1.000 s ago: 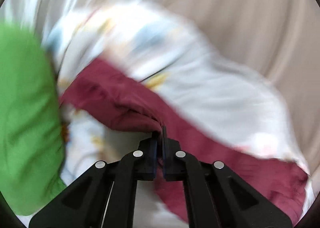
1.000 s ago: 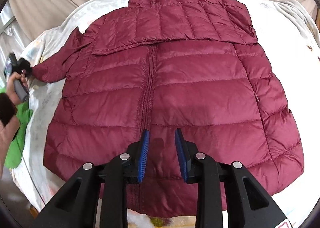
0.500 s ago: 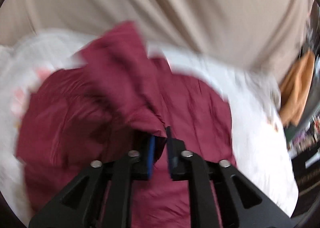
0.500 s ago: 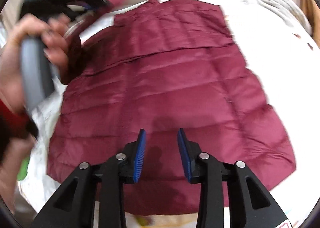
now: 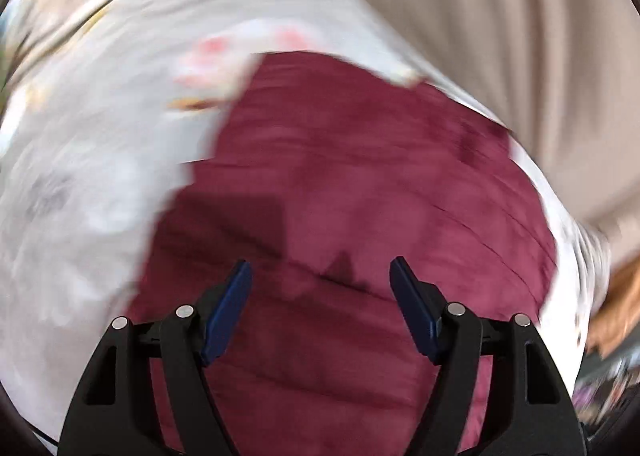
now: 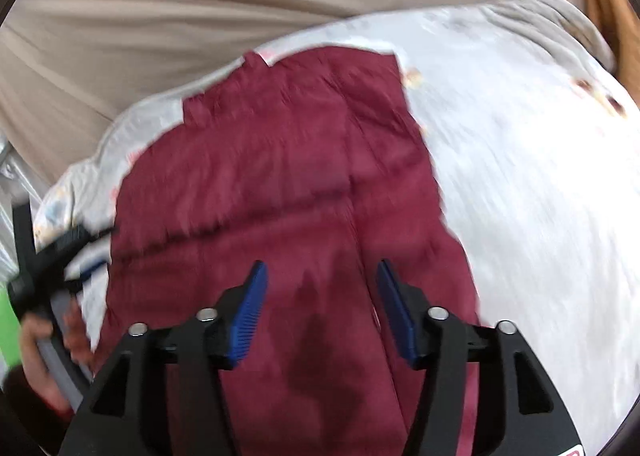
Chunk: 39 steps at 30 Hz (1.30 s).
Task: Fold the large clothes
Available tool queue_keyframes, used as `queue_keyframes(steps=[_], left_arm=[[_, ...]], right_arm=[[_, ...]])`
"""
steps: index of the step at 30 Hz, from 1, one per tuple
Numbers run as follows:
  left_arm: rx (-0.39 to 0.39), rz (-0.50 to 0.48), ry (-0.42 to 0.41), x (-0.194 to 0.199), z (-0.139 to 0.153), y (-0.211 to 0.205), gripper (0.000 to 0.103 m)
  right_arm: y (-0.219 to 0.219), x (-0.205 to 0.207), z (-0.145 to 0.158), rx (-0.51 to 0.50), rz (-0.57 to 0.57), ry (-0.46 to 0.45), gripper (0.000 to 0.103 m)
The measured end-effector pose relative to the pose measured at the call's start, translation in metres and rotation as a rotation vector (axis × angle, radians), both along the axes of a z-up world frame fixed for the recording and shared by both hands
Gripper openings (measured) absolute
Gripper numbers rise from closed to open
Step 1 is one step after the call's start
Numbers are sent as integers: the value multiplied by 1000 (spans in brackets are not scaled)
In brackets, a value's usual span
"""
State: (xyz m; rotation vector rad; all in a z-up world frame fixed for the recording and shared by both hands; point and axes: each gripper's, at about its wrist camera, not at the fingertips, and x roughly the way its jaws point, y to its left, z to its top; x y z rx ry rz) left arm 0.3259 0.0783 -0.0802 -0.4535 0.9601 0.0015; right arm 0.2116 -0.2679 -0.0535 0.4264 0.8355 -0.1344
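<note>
A maroon quilted puffer jacket (image 6: 280,183) lies on a white patterned sheet (image 6: 520,195), with its sleeves folded in so it forms a narrower shape. It also fills the left wrist view (image 5: 360,195). My left gripper (image 5: 322,276) is open and empty, hovering over the jacket's body. My right gripper (image 6: 320,276) is open and empty above the jacket's lower middle. In the right wrist view the left gripper (image 6: 52,256) shows at the jacket's left edge, held by a hand. Both views are motion-blurred.
A beige curtain (image 6: 200,15) hangs behind the bed. The white sheet (image 5: 80,175) extends left of the jacket. Something orange-brown (image 5: 616,296) sits past the right edge of the bed. A green patch (image 6: 8,328) shows at far left.
My left gripper has let go of the sleeve it carried across the jacket and opened wide. It has pulled back to the left edge. The right gripper stays open and has shifted.
</note>
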Motion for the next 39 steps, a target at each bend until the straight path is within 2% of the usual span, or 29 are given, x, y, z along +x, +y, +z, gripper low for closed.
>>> queue_keyframes(steps=[2, 6, 8, 9, 10, 11, 12, 13, 14, 16, 17, 19, 20, 21, 23, 24, 25, 29, 30, 33, 35, 39], left_arm=[[-35, 72, 33, 5, -11, 33, 69], [-98, 137, 67, 18, -26, 63, 67], [-158, 143, 78, 23, -34, 70, 60], [-169, 141, 81, 26, -37, 70, 51], [-180, 130, 84, 31, -39, 71, 35], [-184, 123, 85, 35, -40, 69, 24], [-186, 110, 73, 39, -38, 68, 3], [-194, 103, 46, 40, -34, 67, 0], [-198, 99, 7, 39, -25, 68, 0], [-145, 84, -105, 37, 2, 64, 0], [-121, 77, -136, 37, 11, 61, 0], [-90, 55, -156, 41, 19, 53, 0], [-81, 44, -145, 45, 16, 50, 0], [-74, 37, -127, 48, 9, 47, 0], [-45, 21, -42, 62, -18, 35, 0], [-32, 17, 4, 67, -32, 31, 0], [-28, 8, 41, 70, -46, 27, 0], [68, -10, 15, 67, -49, 16, 0], [72, -13, 17, 68, -51, 16, 0], [74, -8, 28, 69, -53, 15, 0], [79, -11, 37, 68, -51, 15, 0], [30, 1, 28, 56, -38, 29, 3]], right_arm=[[-8, 21, -5, 11, -38, 4, 61], [-20, 66, -26, 22, -95, 58, 62], [-19, 81, -35, 10, -102, 96, 60], [-16, 89, -39, 12, -96, 111, 55], [-15, 93, -40, 23, -83, 114, 30], [-12, 98, -39, 28, -72, 117, 3], [-9, 102, -29, 21, -63, 85, 3], [-6, 102, -11, 12, -50, 8, 3], [0, 100, 18, -8, -21, -104, 3], [8, 92, 61, -35, 15, -264, 2], [11, 88, 88, -62, 31, -366, 2], [8, 84, 104, -83, 26, -441, 2], [4, 89, 101, -91, 18, -433, 2], [-3, 102, 84, -114, 4, -364, 2], [-20, 139, 26, -132, -16, -148, 2], [-33, 158, -16, -115, -38, 15, 2], [-40, 163, -36, -88, -52, 70, 2], [-36, 143, -11, -34, -70, -93, 2], [-37, 143, -13, -41, -73, -93, 2], [-45, 155, -55, -30, -52, 94, 2], [-44, 146, -53, -20, -67, 85, 3], [-45, 109, -18, -5, -99, 21, 11]])
